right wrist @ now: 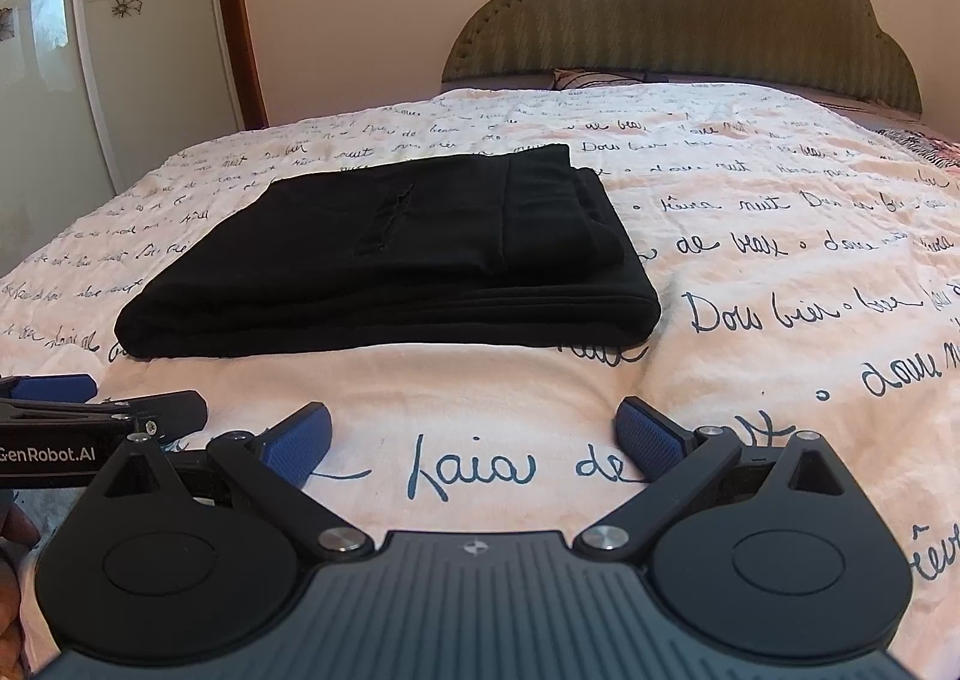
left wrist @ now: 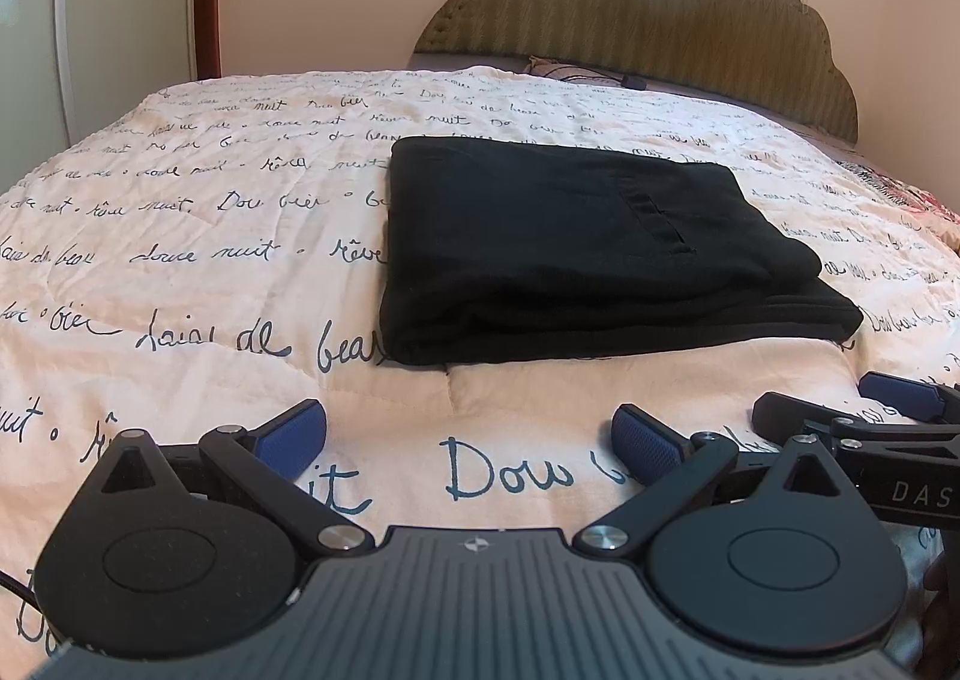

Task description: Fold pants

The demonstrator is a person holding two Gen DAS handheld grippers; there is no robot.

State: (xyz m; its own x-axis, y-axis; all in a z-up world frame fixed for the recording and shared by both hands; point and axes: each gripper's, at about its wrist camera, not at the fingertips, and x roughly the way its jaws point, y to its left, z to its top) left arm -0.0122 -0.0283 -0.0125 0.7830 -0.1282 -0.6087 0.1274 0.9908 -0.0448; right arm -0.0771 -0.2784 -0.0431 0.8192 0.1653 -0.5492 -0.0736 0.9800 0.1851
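The black pants (left wrist: 576, 254) lie folded into a flat rectangular stack on the bed's white quilt with dark handwriting print (left wrist: 210, 272). A pocket slit shows on top. In the right wrist view the pants (right wrist: 408, 254) sit ahead and left of centre. My left gripper (left wrist: 468, 434) is open and empty, low over the quilt in front of the pants, not touching them. My right gripper (right wrist: 474, 437) is open and empty too, beside the left one. Each gripper shows at the edge of the other's view: the right gripper (left wrist: 852, 410), the left gripper (right wrist: 120, 398).
An olive padded headboard (left wrist: 660, 20) stands at the far end with a pillow (left wrist: 576, 71) below it. A white wardrobe door (right wrist: 90, 50) and a wooden door frame (right wrist: 237, 20) are at the left. Patterned bedding (left wrist: 912, 200) lies at the right edge.
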